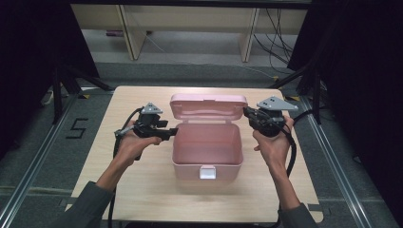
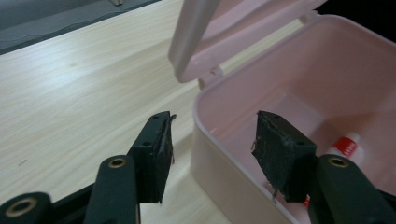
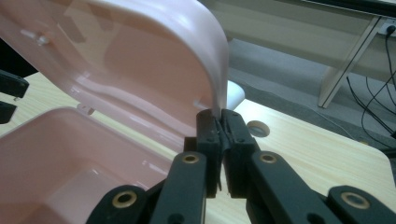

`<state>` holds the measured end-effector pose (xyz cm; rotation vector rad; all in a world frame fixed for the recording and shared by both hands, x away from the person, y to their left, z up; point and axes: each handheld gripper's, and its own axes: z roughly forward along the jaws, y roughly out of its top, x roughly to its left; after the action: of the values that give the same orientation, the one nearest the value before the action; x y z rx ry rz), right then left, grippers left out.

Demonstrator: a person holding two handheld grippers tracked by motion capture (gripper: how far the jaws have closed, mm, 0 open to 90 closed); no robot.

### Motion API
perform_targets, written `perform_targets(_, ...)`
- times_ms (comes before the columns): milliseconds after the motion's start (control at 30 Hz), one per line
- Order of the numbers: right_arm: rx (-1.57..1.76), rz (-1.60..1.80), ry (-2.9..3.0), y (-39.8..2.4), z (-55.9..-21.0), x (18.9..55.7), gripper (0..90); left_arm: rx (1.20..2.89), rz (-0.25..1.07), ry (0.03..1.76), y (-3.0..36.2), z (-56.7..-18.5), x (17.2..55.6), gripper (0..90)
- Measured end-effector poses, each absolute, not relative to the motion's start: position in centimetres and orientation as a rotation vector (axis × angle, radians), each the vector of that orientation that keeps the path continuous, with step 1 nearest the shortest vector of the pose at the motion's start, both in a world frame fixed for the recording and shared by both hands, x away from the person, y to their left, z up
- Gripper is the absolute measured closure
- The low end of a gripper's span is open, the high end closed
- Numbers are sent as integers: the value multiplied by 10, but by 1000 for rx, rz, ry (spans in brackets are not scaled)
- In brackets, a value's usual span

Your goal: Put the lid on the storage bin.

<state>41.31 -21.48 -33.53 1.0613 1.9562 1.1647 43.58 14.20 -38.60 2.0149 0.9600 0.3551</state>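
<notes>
Box: your pink plastic box (image 1: 207,151) sits mid-table, a little toward the near edge, its lid (image 1: 209,106) standing up on the far side. Smooth, glossy walls with rounded corners; a pale latch (image 1: 207,172) on the near wall.
Left gripper: your left gripper (image 1: 172,131) has its jaws apart, straddling the box's left rim; in the left gripper view one pad (image 2: 158,154) hangs outside over the table, the other inside the box. Neither presses on the rim.
Right gripper: your right gripper (image 1: 247,112) is clamped on the lid's right edge; in the right gripper view the thin lid wall runs down between the two closed pads (image 3: 209,140).
Table: light wood-grain top (image 1: 128,102), rounded corners, with a round hole (image 3: 256,128) near its right far corner.
In the way: the raised lid screens the far strip of the table behind it.
Around: grey floor with a "5" marked left of the table; pale furniture legs and loose cables (image 1: 275,33) beyond the far edge; black drapes on both sides.
Hard to make out: inside the box, something white with a red band (image 2: 345,146) lies on the bottom, half covered by your left gripper's inner jaw; you cannot tell what it is.
Pads: black, rough, frayed at the edges.
</notes>
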Motion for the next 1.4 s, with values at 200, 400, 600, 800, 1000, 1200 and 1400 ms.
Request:
perform_targets(200,1059,1194,1943,-217,-340,406,869,2006,328,938,150,-384,420,408)
perform_targets(400,1088,1224,1952,-217,-343,399,864,1985,319,925,162,-385,405,387)
perform_targets(600,1093,1250,1967,-219,-347,392,859,1955,320,922,169,-386,391,380)
perform_targets(800,1085,1250,1964,-220,-349,388,858,1968,323,912,175,-390,381,364)
perform_targets(1000,1075,1250,1958,-221,-352,384,855,1974,328,916,178,-392,375,355)
perform_targets(1200,1079,1270,1960,-223,-355,379,851,2014,329,898,180,-395,370,338)
perform_targets(1400,1097,1297,1959,-224,-358,373,849,2024,330,897,182,-399,364,321)
